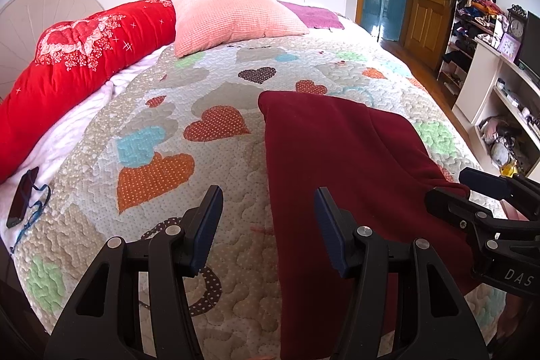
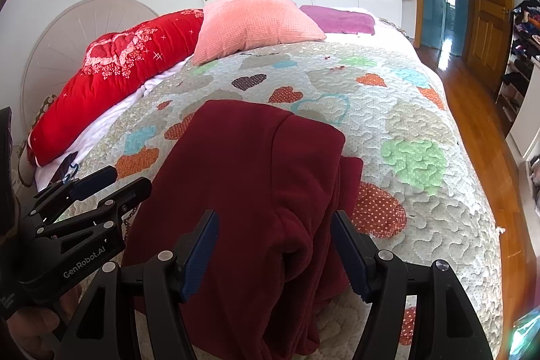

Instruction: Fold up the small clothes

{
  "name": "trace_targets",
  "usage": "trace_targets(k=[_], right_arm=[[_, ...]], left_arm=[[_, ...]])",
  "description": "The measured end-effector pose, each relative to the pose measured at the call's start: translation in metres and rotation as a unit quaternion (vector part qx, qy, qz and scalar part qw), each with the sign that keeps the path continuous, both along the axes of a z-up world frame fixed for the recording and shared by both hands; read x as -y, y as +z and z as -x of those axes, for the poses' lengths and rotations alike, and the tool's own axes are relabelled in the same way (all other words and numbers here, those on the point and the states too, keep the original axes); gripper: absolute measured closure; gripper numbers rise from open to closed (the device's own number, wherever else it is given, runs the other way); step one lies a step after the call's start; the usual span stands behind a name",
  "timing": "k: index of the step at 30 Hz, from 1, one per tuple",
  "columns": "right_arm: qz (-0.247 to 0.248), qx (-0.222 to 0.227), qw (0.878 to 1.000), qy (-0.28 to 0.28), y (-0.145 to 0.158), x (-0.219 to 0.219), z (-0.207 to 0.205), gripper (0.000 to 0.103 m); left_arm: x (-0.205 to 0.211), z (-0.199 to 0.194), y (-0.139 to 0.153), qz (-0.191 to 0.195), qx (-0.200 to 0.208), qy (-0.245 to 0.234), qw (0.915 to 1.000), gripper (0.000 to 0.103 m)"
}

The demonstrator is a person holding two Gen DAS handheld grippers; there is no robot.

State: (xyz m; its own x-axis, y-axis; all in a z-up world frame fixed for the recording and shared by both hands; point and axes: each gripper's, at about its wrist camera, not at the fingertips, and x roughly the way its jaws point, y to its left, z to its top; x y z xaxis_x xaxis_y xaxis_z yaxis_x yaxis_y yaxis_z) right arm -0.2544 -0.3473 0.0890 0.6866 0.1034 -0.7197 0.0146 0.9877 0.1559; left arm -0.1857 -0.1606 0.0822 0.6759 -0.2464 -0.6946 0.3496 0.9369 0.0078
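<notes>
A dark red fleece garment lies folded lengthwise on the heart-patterned quilt; it also shows in the right wrist view, with bunched folds along its right edge. My left gripper is open and empty, hovering over the garment's near left edge. My right gripper is open and empty, hovering over the garment's near right part. Each gripper shows in the other's view, the right and the left, both open.
A red bolster, a pink pillow and a purple cloth lie at the bed's far end. A phone with a blue cord lies at the left edge. Shelves and wooden floor are to the right.
</notes>
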Motion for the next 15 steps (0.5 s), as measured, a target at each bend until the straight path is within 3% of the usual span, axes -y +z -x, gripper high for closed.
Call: trace_targets(k=[15], right_arm=[[-0.003,-0.004,1.0,0.003,-0.0045,-0.0005,-0.0035,0.037]], left_arm=[[-0.0008,-0.0015,-0.002,0.003,-0.004,0.0,1.0,0.047]])
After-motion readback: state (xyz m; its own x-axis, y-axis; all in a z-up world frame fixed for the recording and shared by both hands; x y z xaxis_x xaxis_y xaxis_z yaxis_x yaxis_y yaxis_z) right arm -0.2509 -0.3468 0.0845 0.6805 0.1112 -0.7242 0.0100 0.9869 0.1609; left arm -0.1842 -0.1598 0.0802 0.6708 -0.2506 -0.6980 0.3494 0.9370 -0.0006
